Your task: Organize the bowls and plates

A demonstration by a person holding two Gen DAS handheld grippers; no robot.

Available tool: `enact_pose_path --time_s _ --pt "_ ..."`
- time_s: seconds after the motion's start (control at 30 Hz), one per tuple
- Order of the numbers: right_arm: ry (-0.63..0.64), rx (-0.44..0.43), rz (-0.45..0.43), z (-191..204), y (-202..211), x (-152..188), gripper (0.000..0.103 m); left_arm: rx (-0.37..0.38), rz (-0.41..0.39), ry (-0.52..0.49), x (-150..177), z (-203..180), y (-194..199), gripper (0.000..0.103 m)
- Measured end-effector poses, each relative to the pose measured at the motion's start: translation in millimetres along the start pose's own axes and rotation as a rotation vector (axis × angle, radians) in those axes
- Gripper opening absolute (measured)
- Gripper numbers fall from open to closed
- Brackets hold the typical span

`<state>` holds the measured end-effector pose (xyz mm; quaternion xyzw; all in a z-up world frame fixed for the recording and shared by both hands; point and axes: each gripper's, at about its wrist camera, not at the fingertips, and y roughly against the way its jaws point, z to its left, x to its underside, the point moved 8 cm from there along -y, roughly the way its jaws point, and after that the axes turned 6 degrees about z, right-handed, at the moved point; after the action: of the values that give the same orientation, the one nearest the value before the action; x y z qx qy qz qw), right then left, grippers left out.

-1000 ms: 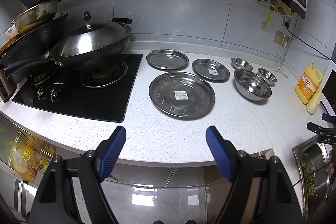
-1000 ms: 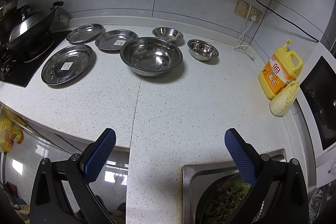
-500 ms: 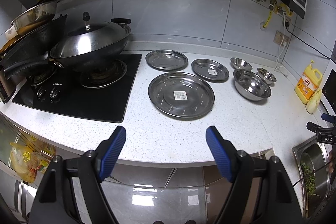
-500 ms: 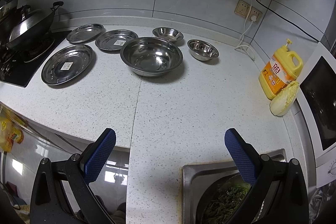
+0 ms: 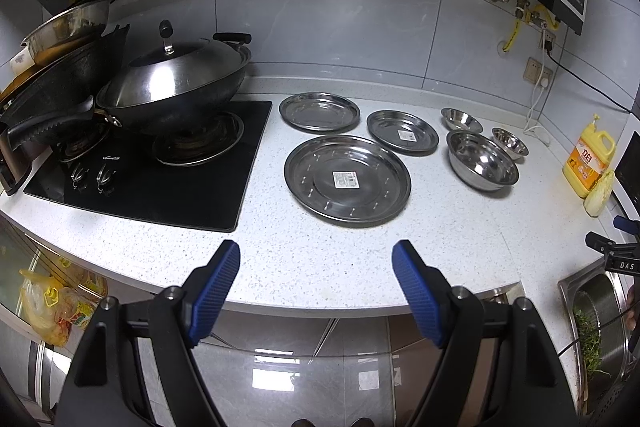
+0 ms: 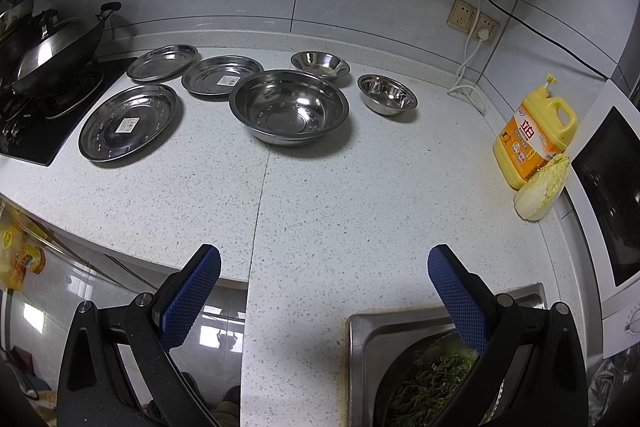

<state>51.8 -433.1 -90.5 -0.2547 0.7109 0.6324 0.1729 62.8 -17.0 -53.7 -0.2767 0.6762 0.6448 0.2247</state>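
Barely any change: both the left hand-held gripper (image 5: 316, 279) and right hand-held gripper (image 6: 324, 287) hang released off the counter's (image 6: 320, 195) front edge, plates (image 5: 347, 179) untouched.

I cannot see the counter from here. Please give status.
Left gripper open, empty. Right gripper open, empty. Three plates, three bowls spread on countertop, none stacked. Path clear.

left claw (image 5: 316, 267) gapes empty above the counter edge (image 5: 320, 279), large plate (image 5: 347, 179) ahead.
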Motion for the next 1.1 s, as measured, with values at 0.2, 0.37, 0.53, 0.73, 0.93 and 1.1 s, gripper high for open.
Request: enact_pose_path --time_s 0.2,0.37,0.53,0.73,0.93,1.1 --pt "0.0 0.0 0.0 0 0 0 0.102 0.0 0.002 0.0 1 1 -1 0.078" --pt "-0.001 0.0 -0.001 0 0 0 0.102 0.001 0.003 0.0 1 1 -1 0.078" --pt "0.001 0.0 0.0 1 -1 0 0.102 -0.001 0.007 0.0 1 1 -2 0.078" --pt "0.009 -0.01 -0.003 6 -1 -2 0.102 -0.003 0.016 -0.004 1 -2 -5 0.078" --pt "0.02 -0.021 -0.008 11 -2 -7 0.102 -0.004 0.023 -0.008 -2 -3 -8 0.078" --pt "0.022 -0.026 -0.013 11 -2 -10 0.102 -0.002 0.025 -0.012 -3 -4 -10 0.078"
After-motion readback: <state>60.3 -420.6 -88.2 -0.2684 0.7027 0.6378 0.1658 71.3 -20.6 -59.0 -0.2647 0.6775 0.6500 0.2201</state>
